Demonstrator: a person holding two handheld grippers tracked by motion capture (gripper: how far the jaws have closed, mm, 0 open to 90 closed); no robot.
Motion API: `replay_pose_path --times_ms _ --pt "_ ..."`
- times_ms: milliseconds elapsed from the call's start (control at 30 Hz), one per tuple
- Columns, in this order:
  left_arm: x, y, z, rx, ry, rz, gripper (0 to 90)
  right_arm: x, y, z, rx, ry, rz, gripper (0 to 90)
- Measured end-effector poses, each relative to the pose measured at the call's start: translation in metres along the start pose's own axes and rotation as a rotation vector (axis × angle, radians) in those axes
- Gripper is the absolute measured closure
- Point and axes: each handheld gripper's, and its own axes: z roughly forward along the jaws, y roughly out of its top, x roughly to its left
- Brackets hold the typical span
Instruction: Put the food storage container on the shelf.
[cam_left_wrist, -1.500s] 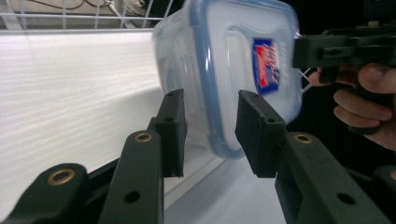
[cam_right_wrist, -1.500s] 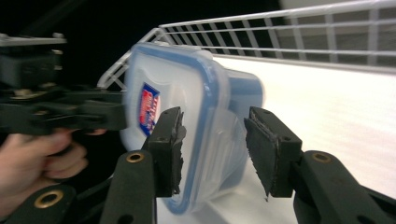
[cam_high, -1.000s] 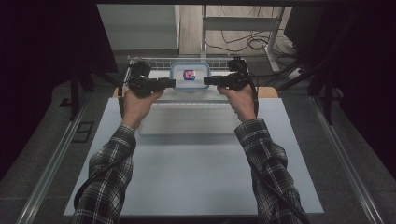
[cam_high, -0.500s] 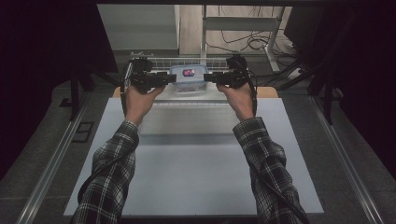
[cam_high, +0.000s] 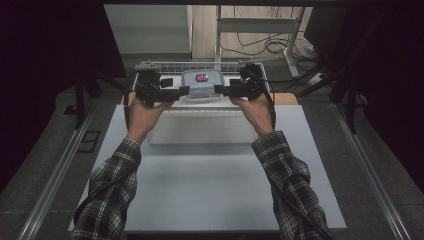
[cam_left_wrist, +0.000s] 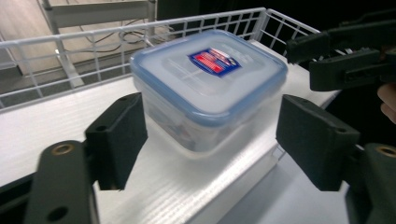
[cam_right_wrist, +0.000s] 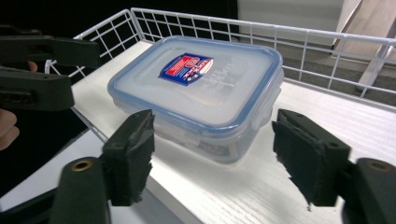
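Container on white shelf — wire rail behind; left gripper, right gripper flank it, spread.

Loose cables lie on the floor at upper centre; a pale mat covers the desk at lower centre.

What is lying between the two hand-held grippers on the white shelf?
In the high view, a clear plastic box with a blue-rimmed lid sits between the left hand-held gripper and the right hand-held gripper.

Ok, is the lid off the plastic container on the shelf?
No, the blue-rimmed lid sits closed on the container, with its red and blue label facing up.
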Motion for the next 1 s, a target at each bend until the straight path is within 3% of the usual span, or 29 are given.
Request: replay_pose_path --times_ms 167,433,767,1000 --pt "-0.005 -0.009 -0.001 0.009 -0.008 0.017 12.8 0.004 -0.006 -0.003 -0.006 -0.009 -0.027 18.4" --pt "-0.015 -0.025 -0.004 0.026 -0.004 0.053 5.4 0.007 -0.016 -0.009 -0.003 -0.01 -0.059 11.3" --pt "-0.025 -0.051 -0.012 0.005 -0.027 0.108 3.3 0.01 -0.04 -0.018 0.004 -0.014 -0.096 3.7" --pt "-0.033 -0.073 -0.019 -0.024 -0.057 0.108 2.1 0.017 -0.061 -0.026 0.003 -0.001 -0.11 0.9"
